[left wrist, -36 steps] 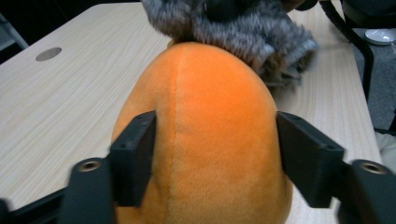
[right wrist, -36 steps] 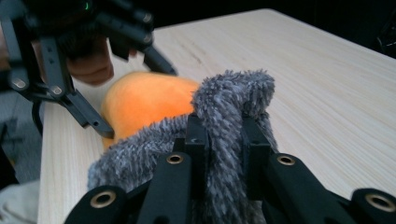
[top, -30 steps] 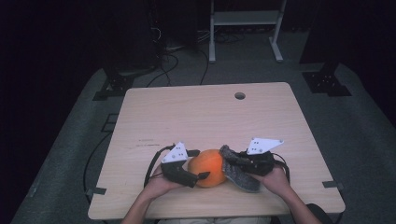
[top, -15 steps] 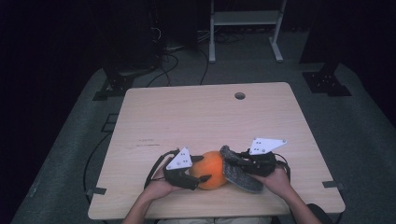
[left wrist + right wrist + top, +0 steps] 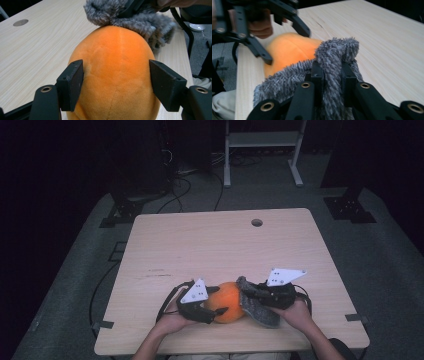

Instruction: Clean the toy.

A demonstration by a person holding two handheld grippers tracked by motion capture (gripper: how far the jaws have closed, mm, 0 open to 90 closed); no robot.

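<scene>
Beside orange plush (image 5: 227,301) — grey fuzzy cloth (image 5: 256,307), touching it.

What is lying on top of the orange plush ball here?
A grey fuzzy cloth drapes over the far top of the orange plush ball, pinched by the right gripper. The left gripper clamps the ball's sides. What lies beneath the cloth is hidden.

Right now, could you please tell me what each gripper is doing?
Left gripper: just closed, fingers gripping the orange plush ball.
Right gripper: shut on the grey fuzzy cloth.
</scene>
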